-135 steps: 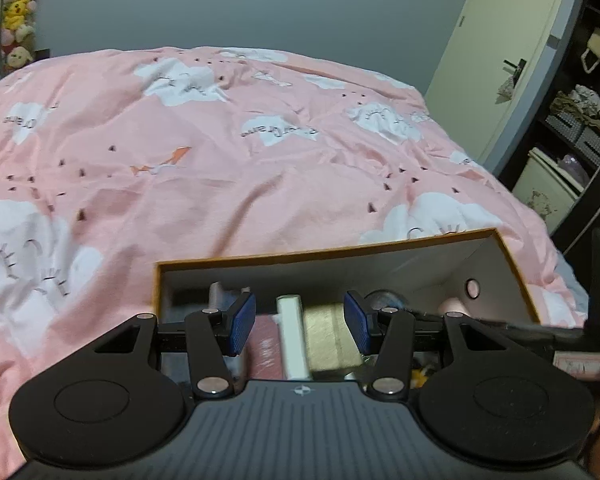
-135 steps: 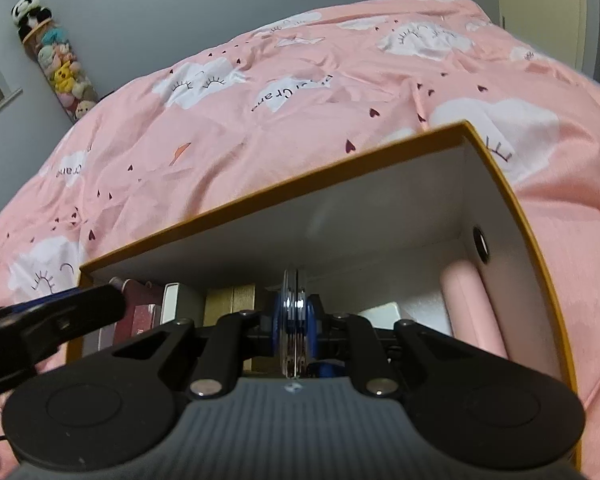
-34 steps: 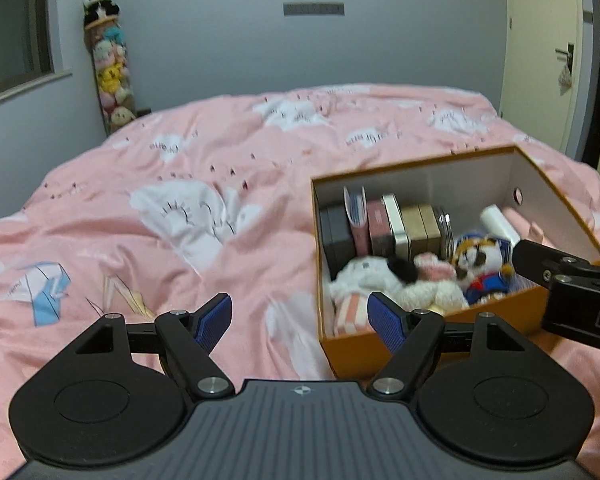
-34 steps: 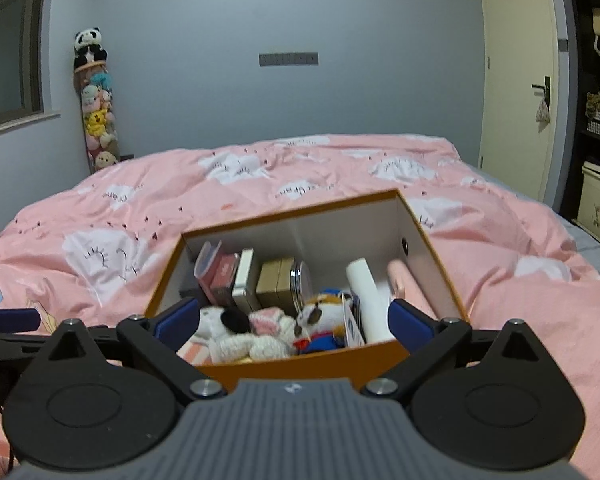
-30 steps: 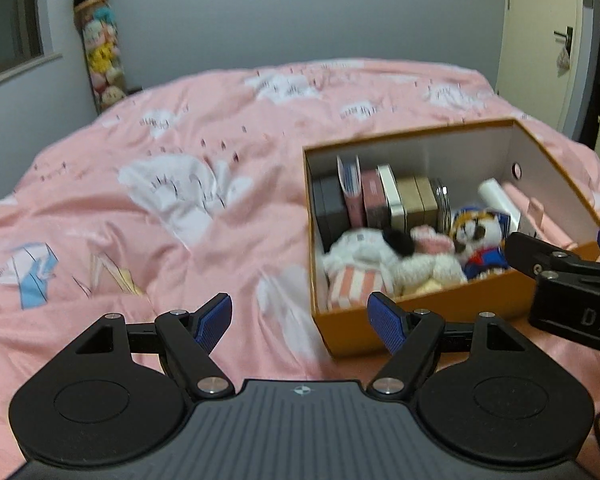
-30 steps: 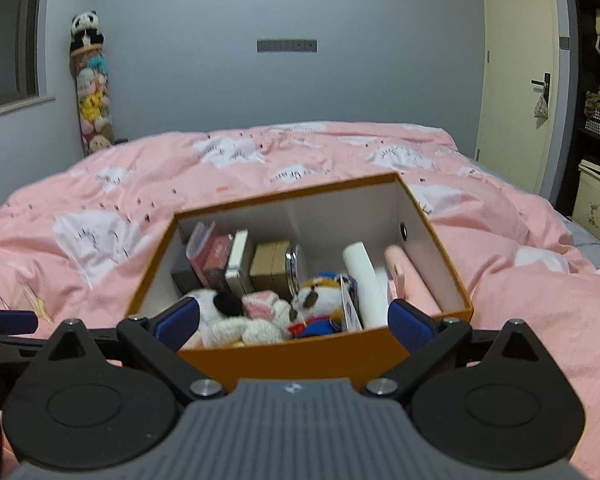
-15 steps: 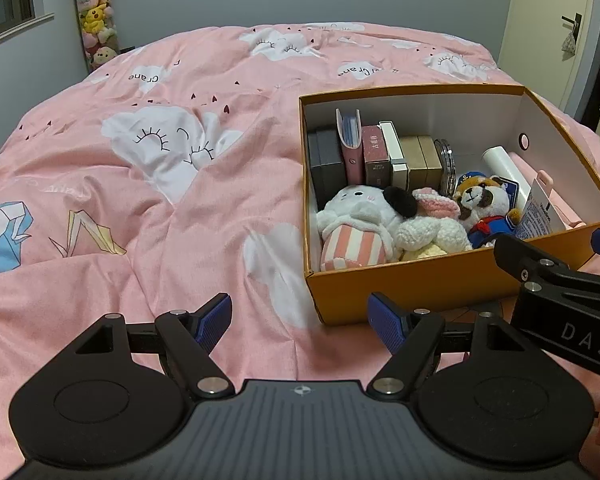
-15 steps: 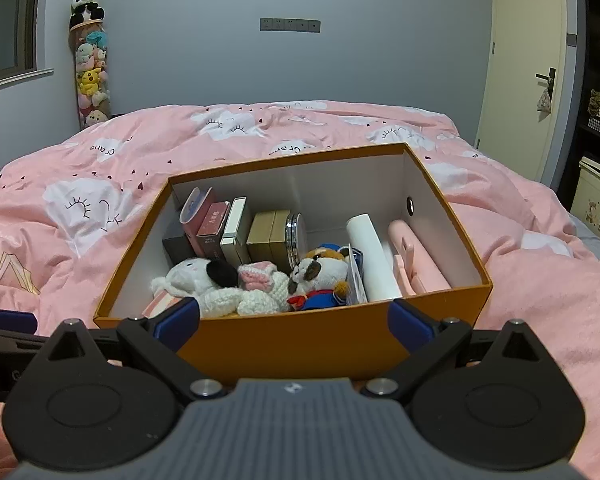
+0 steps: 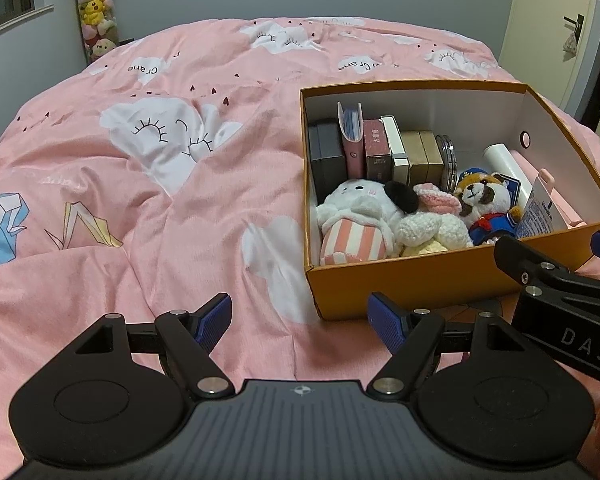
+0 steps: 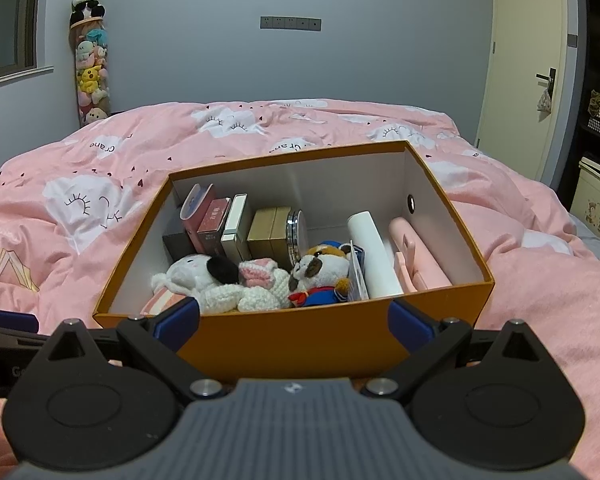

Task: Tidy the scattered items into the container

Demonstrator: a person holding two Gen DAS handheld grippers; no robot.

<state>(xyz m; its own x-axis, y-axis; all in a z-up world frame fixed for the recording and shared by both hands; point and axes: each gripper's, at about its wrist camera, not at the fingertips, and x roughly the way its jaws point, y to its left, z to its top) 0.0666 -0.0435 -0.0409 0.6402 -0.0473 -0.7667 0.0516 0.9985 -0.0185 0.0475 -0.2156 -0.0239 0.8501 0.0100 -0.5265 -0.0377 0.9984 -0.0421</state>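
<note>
From the left wrist view, the left gripper (image 9: 300, 322) hangs low over the pink quilted bed cover printed with white clouds (image 9: 148, 184), its jaws spread wide and holding nothing. The orange cardboard box with a white inside (image 9: 400, 286) sits on the bed ahead and to the right, and it is well filled: a row of small books and cartons (image 9: 374, 152) stands upright along the far left of it, a white plush toy in a pink striped outfit (image 9: 354, 216) and a brown-and-white plush in a blue sailor suit (image 9: 486, 208) lie at the near wall, and a white cylinder (image 9: 502, 164) lies toward the right. The black body of the right gripper (image 9: 556, 280) crosses the lower right corner. No loose item shows on the stretch of bed in this view. From the right wrist view, the right gripper (image 10: 294, 320) is held just in front of the box's near wall (image 10: 300, 340), jaws likewise spread and empty. A pink flat case (image 10: 418, 256) lies along the right wall beside the white cylinder. Here too the bed around the box looks bare of scattered things, so the tidying appears finished or very nearly so; anything left would have to lie outside both views.
</note>
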